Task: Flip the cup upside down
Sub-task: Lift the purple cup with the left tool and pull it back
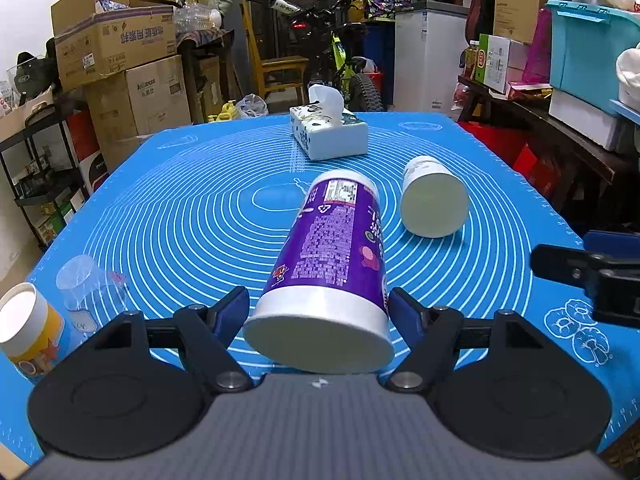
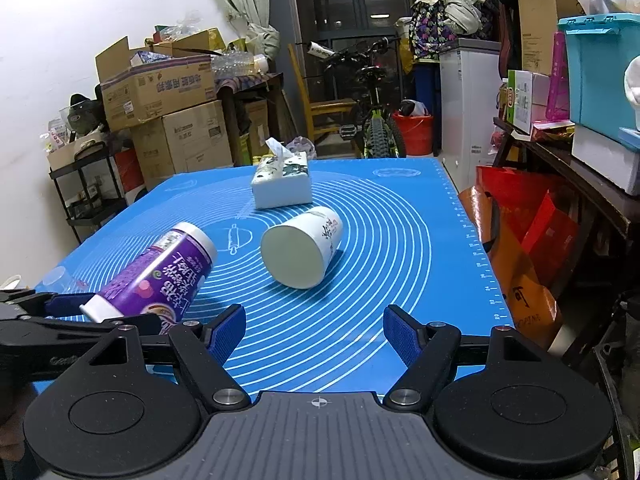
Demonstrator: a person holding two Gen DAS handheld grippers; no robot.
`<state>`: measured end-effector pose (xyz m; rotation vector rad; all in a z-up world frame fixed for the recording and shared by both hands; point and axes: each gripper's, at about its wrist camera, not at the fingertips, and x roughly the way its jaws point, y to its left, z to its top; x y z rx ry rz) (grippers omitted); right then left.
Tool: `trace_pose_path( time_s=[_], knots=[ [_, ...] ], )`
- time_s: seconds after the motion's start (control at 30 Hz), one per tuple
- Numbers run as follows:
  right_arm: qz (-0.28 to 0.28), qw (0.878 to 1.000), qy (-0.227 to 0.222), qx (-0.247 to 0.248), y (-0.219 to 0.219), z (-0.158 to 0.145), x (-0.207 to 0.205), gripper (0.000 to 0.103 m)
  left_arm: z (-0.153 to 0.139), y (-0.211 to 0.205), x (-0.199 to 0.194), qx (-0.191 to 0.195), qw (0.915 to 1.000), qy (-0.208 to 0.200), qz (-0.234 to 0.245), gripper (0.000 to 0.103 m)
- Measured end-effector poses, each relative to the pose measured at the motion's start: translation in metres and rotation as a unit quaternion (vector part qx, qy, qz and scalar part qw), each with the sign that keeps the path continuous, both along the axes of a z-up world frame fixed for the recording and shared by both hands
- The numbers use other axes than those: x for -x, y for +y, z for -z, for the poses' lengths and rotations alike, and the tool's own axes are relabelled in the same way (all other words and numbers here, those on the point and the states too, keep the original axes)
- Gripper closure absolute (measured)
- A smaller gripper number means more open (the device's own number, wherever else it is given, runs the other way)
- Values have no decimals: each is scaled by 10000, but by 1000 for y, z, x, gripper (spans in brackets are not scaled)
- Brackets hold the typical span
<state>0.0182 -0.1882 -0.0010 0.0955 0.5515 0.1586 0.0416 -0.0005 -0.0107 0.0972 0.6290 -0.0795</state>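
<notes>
A purple paper cup (image 1: pixel 332 264) with white ends lies tilted between the fingers of my left gripper (image 1: pixel 318 312), wide end toward the camera. The right pad touches it; a small gap shows at the left pad. In the right wrist view the same purple cup (image 2: pixel 160 276) is held above the mat by the left gripper (image 2: pixel 60 308). A white cup (image 1: pixel 434 202) lies on its side on the blue mat (image 1: pixel 180 220), its mouth facing me; it also shows in the right wrist view (image 2: pixel 300 246). My right gripper (image 2: pixel 314 332) is open and empty, short of the white cup.
A tissue box (image 1: pixel 328 132) stands at the far middle of the mat. A clear plastic cup (image 1: pixel 86 284) and an orange paper cup (image 1: pixel 28 328) stand at the near left. Boxes, shelves and a bicycle surround the table. A red bag (image 2: pixel 520 240) is at the right.
</notes>
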Motion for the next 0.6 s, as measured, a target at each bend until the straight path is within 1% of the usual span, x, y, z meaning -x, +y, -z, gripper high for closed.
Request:
trace_pose_path(
  time_s=[0.3, 0.6],
  knots=[
    [45, 10000, -10, 5, -2, -3, 5, 24, 2, -1, -3, -75, 10000, 42, 7, 26],
    [60, 10000, -14, 5, -2, -3, 6, 24, 0, 2, -6, -53, 9999, 130, 27, 25]
  ],
)
